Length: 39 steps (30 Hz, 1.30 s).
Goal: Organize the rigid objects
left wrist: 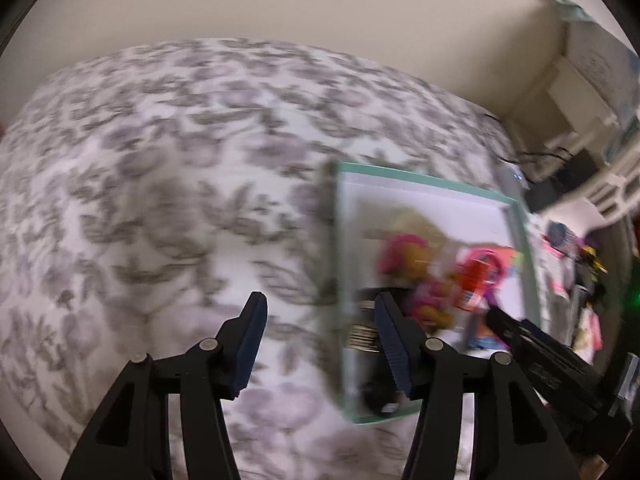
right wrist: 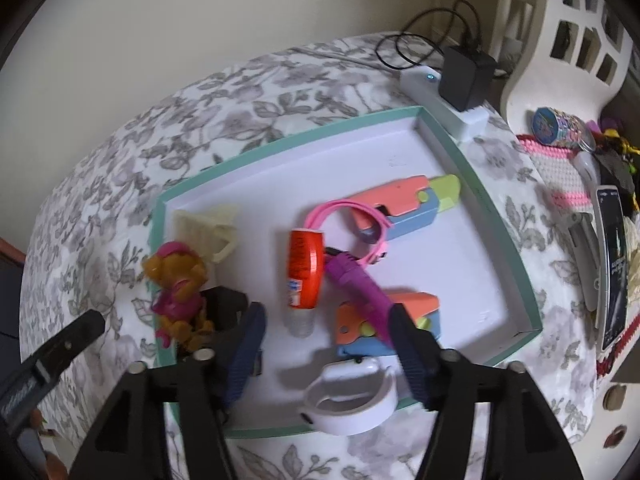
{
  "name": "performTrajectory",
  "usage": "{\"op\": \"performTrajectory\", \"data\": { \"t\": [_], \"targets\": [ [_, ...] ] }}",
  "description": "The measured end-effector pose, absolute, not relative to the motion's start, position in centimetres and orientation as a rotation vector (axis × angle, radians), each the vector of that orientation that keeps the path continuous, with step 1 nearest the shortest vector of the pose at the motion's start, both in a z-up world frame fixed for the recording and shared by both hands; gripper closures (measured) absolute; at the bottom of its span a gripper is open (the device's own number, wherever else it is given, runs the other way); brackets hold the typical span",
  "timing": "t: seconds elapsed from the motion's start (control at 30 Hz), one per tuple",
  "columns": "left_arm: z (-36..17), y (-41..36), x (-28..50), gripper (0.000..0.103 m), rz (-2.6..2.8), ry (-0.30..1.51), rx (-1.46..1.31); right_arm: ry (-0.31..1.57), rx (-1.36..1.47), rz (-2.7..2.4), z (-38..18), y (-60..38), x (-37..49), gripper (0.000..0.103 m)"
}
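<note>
A teal-rimmed white tray (right wrist: 492, 216) lies on a floral bedspread. In it are two orange-blue toy guns (right wrist: 404, 204), a pink band (right wrist: 352, 216), an orange bottle (right wrist: 306, 268), a purple microphone (right wrist: 360, 288), a dog figure (right wrist: 180, 292), a cream piece (right wrist: 208, 224) and a white ring (right wrist: 352, 400). My right gripper (right wrist: 324, 344) is open and empty, hovering over the tray's near side above the white ring. My left gripper (left wrist: 320, 344) is open and empty over the bedspread, at the tray's (left wrist: 344, 264) left edge; that view is blurred.
A white power strip (right wrist: 444, 100) with a black adapter and cable sits behind the tray. To the right stand a white basket (right wrist: 560, 40), a pink-white mat (right wrist: 560, 168), a phone (right wrist: 612, 264) and small clutter. The bedspread (left wrist: 160, 160) stretches left.
</note>
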<state>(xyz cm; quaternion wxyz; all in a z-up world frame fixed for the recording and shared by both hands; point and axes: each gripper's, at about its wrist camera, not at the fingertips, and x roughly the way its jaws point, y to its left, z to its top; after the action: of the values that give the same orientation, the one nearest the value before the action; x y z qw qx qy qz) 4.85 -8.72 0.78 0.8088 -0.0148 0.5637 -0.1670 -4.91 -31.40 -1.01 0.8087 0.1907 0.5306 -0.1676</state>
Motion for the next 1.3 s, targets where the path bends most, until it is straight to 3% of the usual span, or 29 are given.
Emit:
{"op": "performTrajectory", "data": {
  "t": [0.03, 0.1, 0.27, 0.37, 1.3],
  "targets": [
    [0.6, -7.9, 5.0, 0.041, -0.327, 1.201, -0.031, 1.129, 0.403, -0.351, -0.9, -31.0, -5.0, 0.029],
    [0.3, -6.9, 5.0, 0.020, -0.297, 1.200, -0.039, 1.118, 0.390, -0.335, -0.8, -30.3, -5.1, 0.023],
    [-0.2, -4.7, 4.6, 0.018, -0.247, 1.184, -0.045, 1.093, 0.336, -0.313, -0.3, -28.6, -5.5, 0.013],
    [-0.2, -3.9, 4.0, 0.007, -0.220, 1.167, -0.029, 1.077, 0.325, -0.302, 0.0, -27.9, -5.9, 0.000],
    [2.1, -1.5, 0.5, 0.005, -0.187, 1.051, -0.014, 0.950, 0.289, -0.301, 2.8, -25.6, -8.9, 0.000]
  ]
}}
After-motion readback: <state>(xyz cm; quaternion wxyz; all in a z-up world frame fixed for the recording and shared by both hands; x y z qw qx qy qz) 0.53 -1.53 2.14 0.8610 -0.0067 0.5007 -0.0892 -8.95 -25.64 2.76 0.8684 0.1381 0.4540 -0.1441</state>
